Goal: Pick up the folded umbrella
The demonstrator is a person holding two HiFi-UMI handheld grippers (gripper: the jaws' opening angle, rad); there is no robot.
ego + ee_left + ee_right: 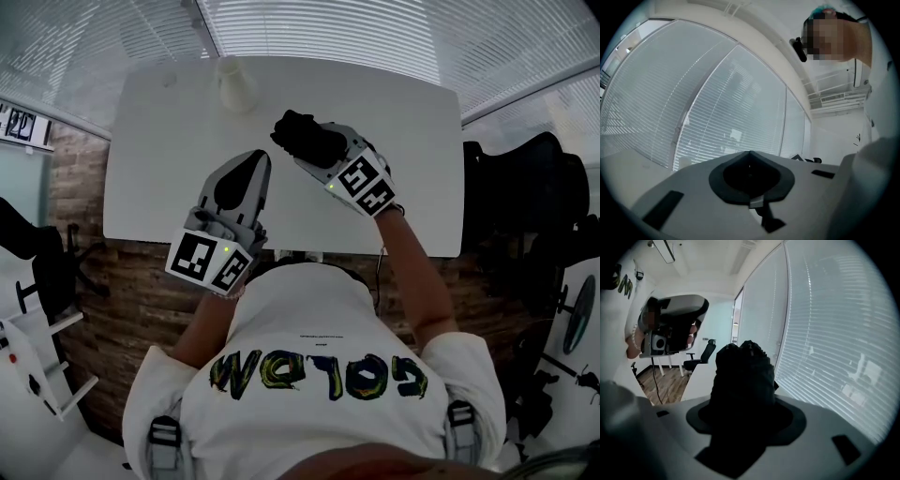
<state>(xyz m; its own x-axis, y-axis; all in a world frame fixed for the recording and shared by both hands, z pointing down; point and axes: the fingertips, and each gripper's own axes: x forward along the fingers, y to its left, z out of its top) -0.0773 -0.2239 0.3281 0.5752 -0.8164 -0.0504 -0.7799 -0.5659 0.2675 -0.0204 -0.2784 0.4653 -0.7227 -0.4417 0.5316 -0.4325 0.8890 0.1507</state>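
Black fabric marks the one folded umbrella, pinched between the jaws of the right gripper and held above the one white table; the left gripper is empty, its jaws pressed together; two grippers in all, each bearing one cube of square markers; one white cup stands near the table's far edge; the person's white shirt carries coloured letters, which I cannot read surely.

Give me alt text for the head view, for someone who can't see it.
Seen from above, a person's right gripper holds a black folded umbrella over a white table. The left gripper is empty beside it; a white cup stands farther back.
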